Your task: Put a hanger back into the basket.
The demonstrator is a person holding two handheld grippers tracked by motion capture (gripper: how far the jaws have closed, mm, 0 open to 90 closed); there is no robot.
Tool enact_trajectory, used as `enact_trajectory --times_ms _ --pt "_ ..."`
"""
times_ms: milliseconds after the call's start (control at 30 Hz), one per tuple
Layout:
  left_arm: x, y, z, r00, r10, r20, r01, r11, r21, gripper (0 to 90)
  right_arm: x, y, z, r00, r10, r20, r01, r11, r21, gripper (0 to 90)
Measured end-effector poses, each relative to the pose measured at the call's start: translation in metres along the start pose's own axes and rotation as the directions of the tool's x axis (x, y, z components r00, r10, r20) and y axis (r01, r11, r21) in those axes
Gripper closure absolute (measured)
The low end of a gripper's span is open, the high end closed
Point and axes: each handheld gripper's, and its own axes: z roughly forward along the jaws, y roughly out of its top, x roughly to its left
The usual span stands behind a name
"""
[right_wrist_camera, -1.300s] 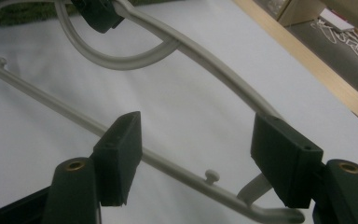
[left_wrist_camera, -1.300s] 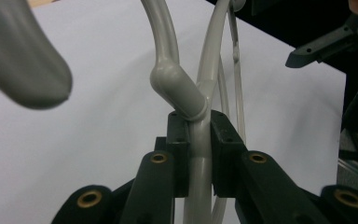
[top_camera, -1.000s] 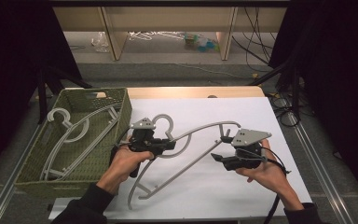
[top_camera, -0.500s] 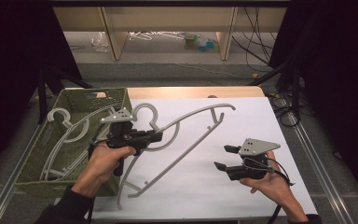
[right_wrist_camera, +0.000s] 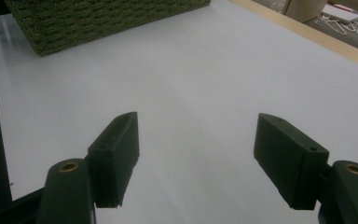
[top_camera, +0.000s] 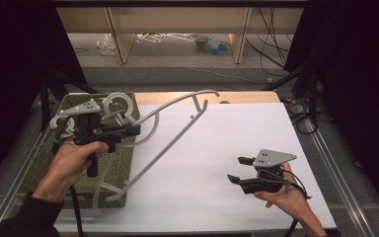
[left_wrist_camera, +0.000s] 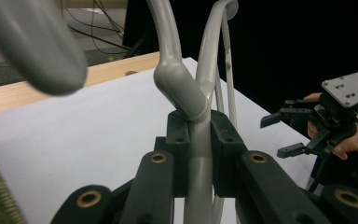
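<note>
We see left gripper [top_camera: 131, 132] raised above green woven basket [top_camera: 79, 185] at left edge of white counter [top_camera: 227, 148]; its jaws clamped on neck of grey plastic coat hanger [top_camera: 170, 136], just below hook. Hanger held off counter, tilted, one end over basket, far arm reaching over counter. Right gripper [top_camera: 240, 169] low over counter's right side, well apart from hanger, jaws wide with nothing between.
</note>
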Motion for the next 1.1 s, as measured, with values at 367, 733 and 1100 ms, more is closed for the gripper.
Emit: enact_trajectory --times_ms 367,733,1100 --pt "0.038 0.010 -0.031 0.9909 -0.022 -0.133 0.023 0.9997 0.009 79.7 -0.001 -0.002 0.001 1.0000 0.000 -0.004 0.000 1.000 0.002 31.9" --pt "0.068 0.004 -0.049 0.9821 -0.045 -0.183 0.046 0.9989 0.003 79.7 0.000 -0.003 0.002 0.9999 0.001 -0.013 -0.001 1.000 0.010 32.1" --pt "0.094 -0.003 -0.064 0.9763 -0.073 -0.204 0.070 0.9973 -0.020 79.7 0.001 -0.003 0.002 0.9999 0.004 -0.015 -0.004 1.000 0.010 30.6"
